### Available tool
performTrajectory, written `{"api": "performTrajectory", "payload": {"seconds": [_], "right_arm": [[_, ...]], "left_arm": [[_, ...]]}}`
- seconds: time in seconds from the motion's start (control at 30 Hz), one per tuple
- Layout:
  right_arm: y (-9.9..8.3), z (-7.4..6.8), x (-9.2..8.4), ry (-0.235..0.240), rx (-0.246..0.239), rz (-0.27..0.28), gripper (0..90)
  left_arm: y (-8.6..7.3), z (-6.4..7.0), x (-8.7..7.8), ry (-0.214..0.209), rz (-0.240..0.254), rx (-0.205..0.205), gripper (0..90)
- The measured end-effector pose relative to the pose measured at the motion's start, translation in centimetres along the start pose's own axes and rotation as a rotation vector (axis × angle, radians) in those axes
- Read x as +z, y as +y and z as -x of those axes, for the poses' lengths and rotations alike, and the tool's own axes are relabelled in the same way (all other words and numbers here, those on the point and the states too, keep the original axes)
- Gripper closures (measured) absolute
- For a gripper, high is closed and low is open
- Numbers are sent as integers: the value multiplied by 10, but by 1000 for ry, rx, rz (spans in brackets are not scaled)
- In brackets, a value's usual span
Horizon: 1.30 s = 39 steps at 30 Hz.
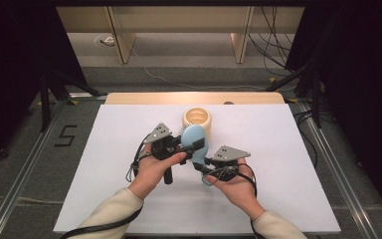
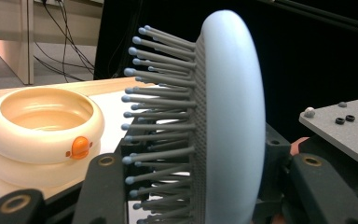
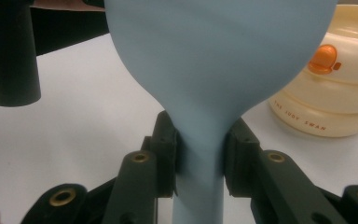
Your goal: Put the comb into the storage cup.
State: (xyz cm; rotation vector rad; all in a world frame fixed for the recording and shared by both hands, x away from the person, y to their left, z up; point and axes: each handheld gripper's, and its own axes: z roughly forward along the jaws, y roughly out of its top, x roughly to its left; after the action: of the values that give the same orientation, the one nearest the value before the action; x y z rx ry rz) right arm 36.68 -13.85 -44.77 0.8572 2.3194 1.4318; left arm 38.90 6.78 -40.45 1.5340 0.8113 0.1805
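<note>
Because the right gripper (image 3: 199, 161) clamps the neck of the light blue hairbrush (image 1: 195, 142) between its 2 jaws, the brush stands lifted above the white table (image 1: 104, 189), near the centre. The left gripper (image 2: 196, 186) has its jaws around the brush head, 1 at the bristles (image 2: 161, 116), 1 at the back, probably to steady it. A cream ringed cup (image 1: 197, 119) sits at 12 o'clock, just behind.
</note>
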Motion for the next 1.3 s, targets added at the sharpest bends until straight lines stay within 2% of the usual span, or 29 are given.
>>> {"api": "performTrajectory", "payload": {"seconds": [0.2,0.33,0.4,0.43,0.5,0.57,0.6,0.63,0.77,0.8,0.9,1.3], "right_arm": [[1,3,-2,2,-1,22,695],[2,6,-4,14,10,43,650],[3,7,-5,20,14,52,602],[5,9,-5,28,17,58,537],[5,9,-6,31,22,57,506],[6,11,-7,37,32,66,419],[6,11,-7,37,32,66,419],[6,12,-8,46,42,71,360],[6,15,-11,47,52,91,253],[6,15,-11,47,52,91,253],[6,17,-15,41,51,110,170],[2,23,-28,17,36,128,147]], "left_arm": [[5,4,2,4,0,31,500],[7,6,5,16,-4,55,501],[7,6,6,16,-5,56,501],[8,7,7,16,-8,63,501],[8,7,7,15,-8,66,500],[10,7,8,18,-6,73,500],[10,7,8,18,-6,73,500],[12,7,8,21,-2,84,500],[17,7,8,20,2,92,500],[17,7,8,20,2,92,500],[21,7,9,25,4,111,500],[30,5,9,39,16,124,499]]}}
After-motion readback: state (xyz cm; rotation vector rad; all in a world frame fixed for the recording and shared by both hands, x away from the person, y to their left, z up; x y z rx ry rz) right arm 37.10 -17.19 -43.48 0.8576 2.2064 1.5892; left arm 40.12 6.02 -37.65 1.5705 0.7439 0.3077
